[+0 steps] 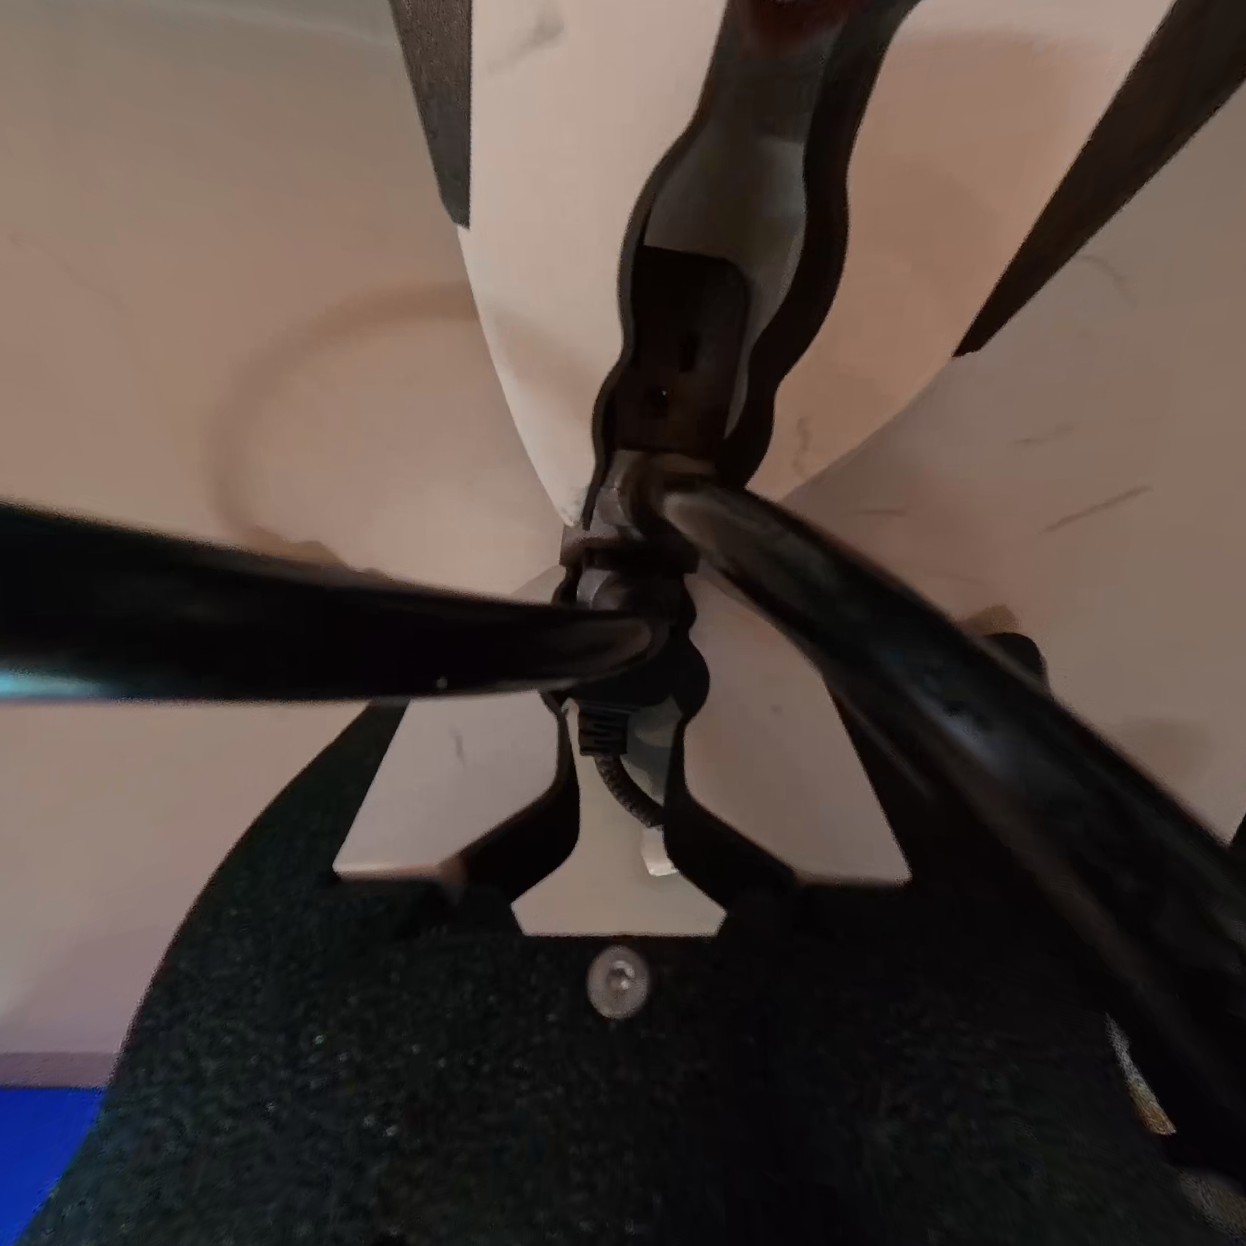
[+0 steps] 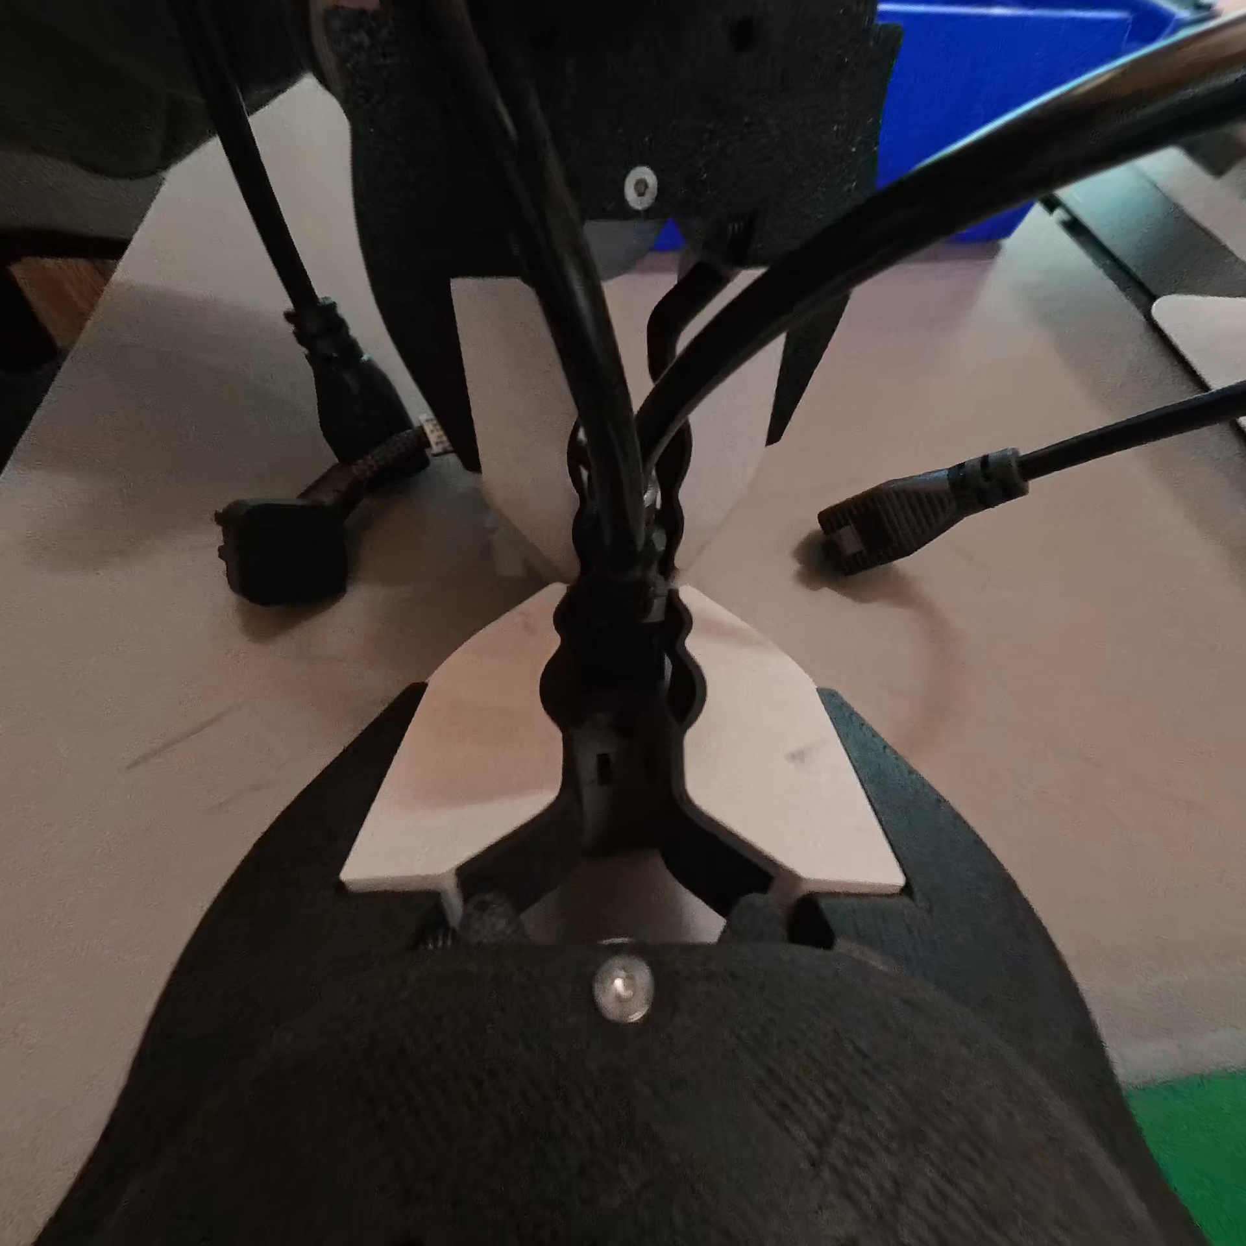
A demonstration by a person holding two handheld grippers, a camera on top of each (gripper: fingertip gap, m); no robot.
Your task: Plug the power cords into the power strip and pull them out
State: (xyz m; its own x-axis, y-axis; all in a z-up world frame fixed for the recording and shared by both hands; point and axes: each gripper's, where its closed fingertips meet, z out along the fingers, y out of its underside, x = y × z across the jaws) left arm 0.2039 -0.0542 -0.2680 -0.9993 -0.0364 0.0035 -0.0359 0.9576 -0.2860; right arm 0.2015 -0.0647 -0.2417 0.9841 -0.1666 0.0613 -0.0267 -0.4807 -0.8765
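Observation:
A narrow black and grey power strip (image 1: 681,337) is held above the pale table between my two grippers, which face each other. My left gripper (image 1: 627,600) is shut on one end of it, near its braided cord (image 1: 630,792). My right gripper (image 2: 620,600) is shut on the other end of the strip (image 2: 607,748), and its fingers (image 1: 819,283) show at the top of the left wrist view. Two black power cords (image 1: 337,627) (image 1: 876,647) are plugged into the strip's middle and bend away to either side. They rise in front of the left gripper's body (image 2: 674,101) in the right wrist view.
Loose plugs lie on the table (image 2: 135,674): a flat black plug on a braided cord (image 2: 283,546), a black plug (image 2: 350,391) behind it, and a ribbed grey plug (image 2: 897,519) on the right. A blue bin (image 2: 1011,101) stands at the back right. Only a small space, under 4 cm, lies between the two pairs of fingers.

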